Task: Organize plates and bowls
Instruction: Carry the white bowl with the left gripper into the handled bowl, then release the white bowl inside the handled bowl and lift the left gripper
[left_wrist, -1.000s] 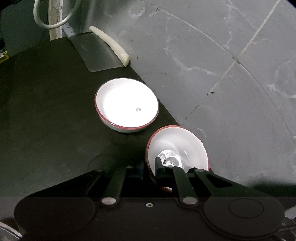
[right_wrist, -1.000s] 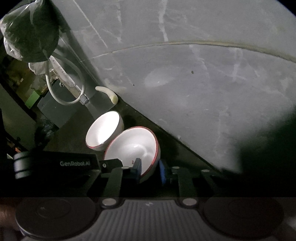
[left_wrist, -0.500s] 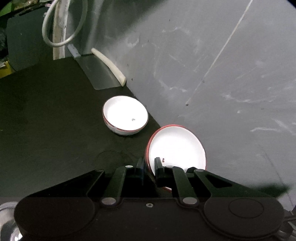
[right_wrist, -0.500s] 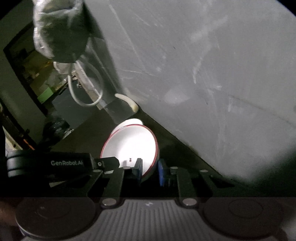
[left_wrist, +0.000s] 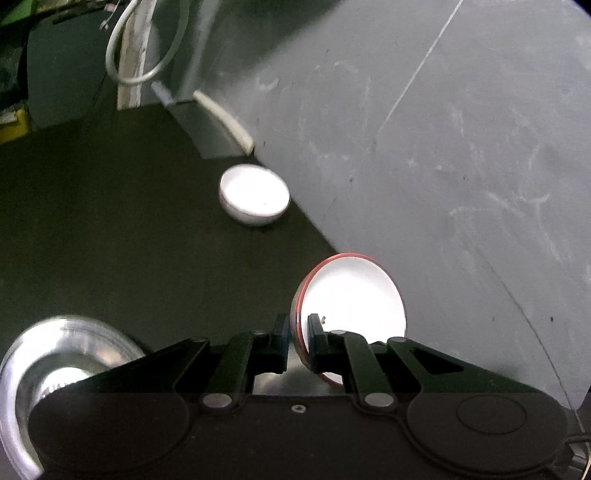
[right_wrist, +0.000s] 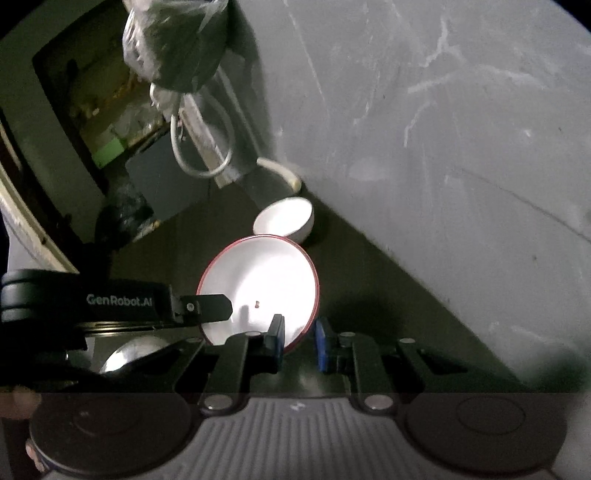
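In the left wrist view, the left gripper (left_wrist: 298, 341) has its two black fingers pressed together on the rim of a red-rimmed white bowl (left_wrist: 351, 295). The bowl is tipped on edge, its white inside facing the grey wall (left_wrist: 443, 147), and it hangs above the dark countertop (left_wrist: 110, 240) close to where the counter meets that wall. A second white bowl (left_wrist: 254, 200) sits upright on the countertop, farther along the wall and well apart from the held bowl. Beyond the second bowl, a pale curved strip (left_wrist: 225, 122) lies against the base of the wall, and a white looped cable (left_wrist: 144, 44) hangs above it. To the near left of the held bowl, a shiny metal dish (left_wrist: 55, 362) rests on the countertop, partly cut off by the frame.

In the right wrist view, the right gripper (right_wrist: 298, 341) has its blue-padded fingers apart. The lower rim of the held bowl (right_wrist: 258, 291) dips between them beside the left pad; whether that pad touches the rim is hard to judge in the dim light, and a clear gap shows to the right pad. The left gripper (right_wrist: 207, 308) reaches in from the left side of the bowl, labelled "GenRobot.AI". The second bowl (right_wrist: 284, 219) stands behind the held one, nearer the wall (right_wrist: 443, 129). A plastic-wrapped dark bundle (right_wrist: 173, 40) hangs above the cable (right_wrist: 199, 147).
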